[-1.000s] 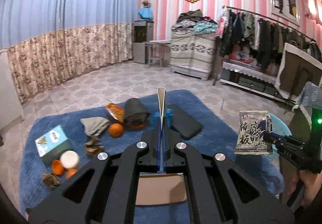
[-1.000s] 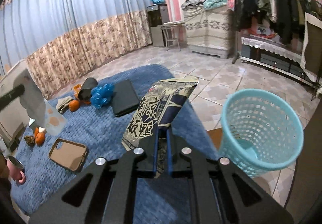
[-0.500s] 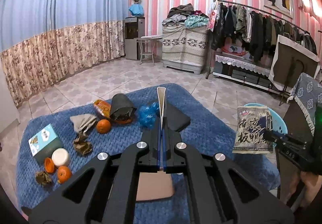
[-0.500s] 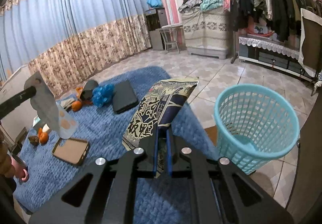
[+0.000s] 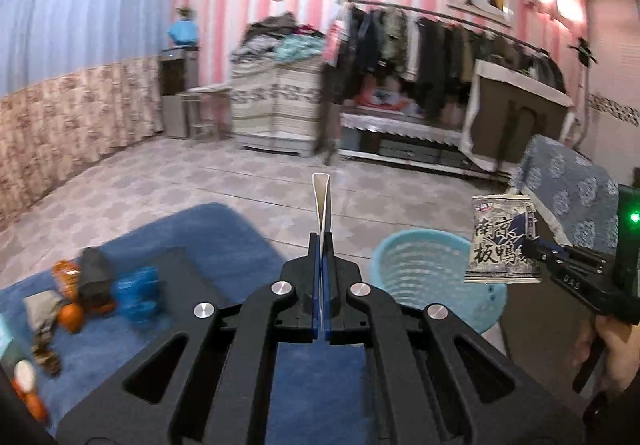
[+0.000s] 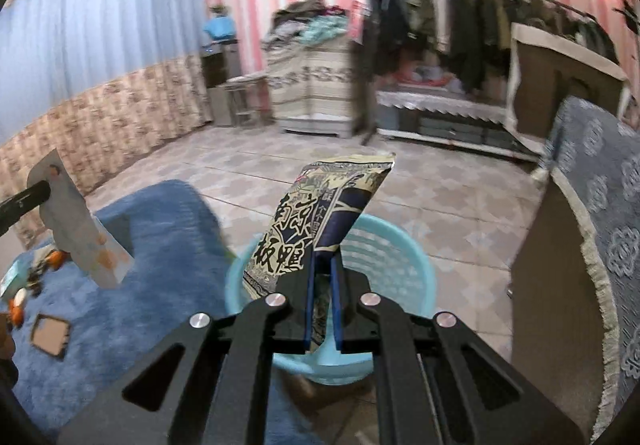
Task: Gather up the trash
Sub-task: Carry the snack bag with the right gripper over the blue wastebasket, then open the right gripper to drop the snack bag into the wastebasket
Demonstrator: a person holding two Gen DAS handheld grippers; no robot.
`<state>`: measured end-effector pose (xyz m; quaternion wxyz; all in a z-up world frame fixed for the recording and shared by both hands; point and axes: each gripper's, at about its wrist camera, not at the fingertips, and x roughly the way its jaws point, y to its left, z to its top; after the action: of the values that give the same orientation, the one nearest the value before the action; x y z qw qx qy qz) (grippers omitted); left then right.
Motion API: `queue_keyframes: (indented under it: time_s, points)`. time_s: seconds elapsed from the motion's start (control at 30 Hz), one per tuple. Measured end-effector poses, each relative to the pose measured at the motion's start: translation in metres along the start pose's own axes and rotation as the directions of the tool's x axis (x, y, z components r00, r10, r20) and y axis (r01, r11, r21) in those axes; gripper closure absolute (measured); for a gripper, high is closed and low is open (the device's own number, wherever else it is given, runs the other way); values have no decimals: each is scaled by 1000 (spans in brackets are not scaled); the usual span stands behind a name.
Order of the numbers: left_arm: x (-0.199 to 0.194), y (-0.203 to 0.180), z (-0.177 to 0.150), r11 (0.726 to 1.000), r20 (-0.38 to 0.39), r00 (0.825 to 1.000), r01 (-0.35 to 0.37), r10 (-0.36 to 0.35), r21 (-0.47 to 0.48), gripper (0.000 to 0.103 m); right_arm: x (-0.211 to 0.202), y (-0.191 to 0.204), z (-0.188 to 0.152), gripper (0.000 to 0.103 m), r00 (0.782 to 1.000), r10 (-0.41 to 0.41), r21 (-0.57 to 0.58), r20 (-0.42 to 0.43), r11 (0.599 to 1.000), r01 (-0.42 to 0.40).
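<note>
Wrapper (image 6: 320, 221) printed with dark characters hangs over the light-blue basket (image 6: 404, 257), pinched in the right gripper (image 6: 322, 305). Left gripper (image 5: 321, 277) is clamped on a thin white packet (image 5: 321, 201), probably a flattened bag, seen edge-on. Behind lies the blue rug (image 5: 224, 241) with oranges (image 5: 71, 318).

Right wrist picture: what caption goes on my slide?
Right tongs hold a snack wrapper above the blue basket.

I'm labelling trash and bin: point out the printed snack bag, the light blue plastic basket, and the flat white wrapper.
printed snack bag (image 6: 316, 221), right wrist view, printed front.
light blue plastic basket (image 5: 420, 265), left wrist view, inner wall.
flat white wrapper (image 6: 86, 241), right wrist view, its face.
</note>
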<state>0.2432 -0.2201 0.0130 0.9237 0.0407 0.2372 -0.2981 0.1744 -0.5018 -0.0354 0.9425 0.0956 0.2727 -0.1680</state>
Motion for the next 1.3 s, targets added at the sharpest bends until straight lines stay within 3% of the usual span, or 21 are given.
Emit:
queue_keyframes:
  time_s: [0.23, 0.4, 0.6, 0.63, 0.7, 0.73, 0.77, 1.03, 1.17, 1.2, 1.3]
  points:
    - [66, -70, -2, 984, -22, 987, 163, -162, 68, 103, 29, -44, -9, 95, 996, -70, 39, -55, 997, 72]
    - [121, -105, -8, 977, -66, 983, 180, -173, 114, 103, 40, -55, -14, 95, 992, -94, 30, -82, 995, 97]
    - [174, -117, -14, 976, -144, 976, 182, -165, 118, 103, 47, -56, -15, 95, 990, -97, 24, -101, 995, 100]
    - [180, -116, -15, 976, -151, 976, 178, -158, 129, 97, 49, -56, -15, 95, 990, -96, 23, -104, 995, 99]
    - [184, -112, -14, 978, -154, 978, 160, -139, 134, 68, 53, -55, -14, 95, 990, -92, 25, -107, 995, 95]
    - [183, -111, -11, 980, -142, 981, 148, -129, 132, 48, 54, -54, -15, 95, 990, -90, 26, -109, 995, 93]
    - [180, -108, -7, 982, -121, 985, 138, -123, 126, 38, 57, -53, -15, 95, 990, -86, 28, -113, 996, 89]
    - [147, -68, 9, 996, -42, 999, 32, -29, 79, 15, 88, -42, -19, 93, 984, -84, 28, -155, 996, 90]
    - [128, -48, 13, 996, -18, 999, -27, 29, 81, 13, 107, -31, -19, 91, 980, -93, 27, -174, 995, 99]
    - [124, -42, 14, 996, -17, 999, -40, 41, 76, 13, 112, -30, -19, 84, 980, -91, 39, -179, 994, 99]
    - [105, -22, 14, 994, -15, 995, -97, 97, 48, 8, 117, -24, -19, 39, 983, -91, 67, -158, 992, 103]
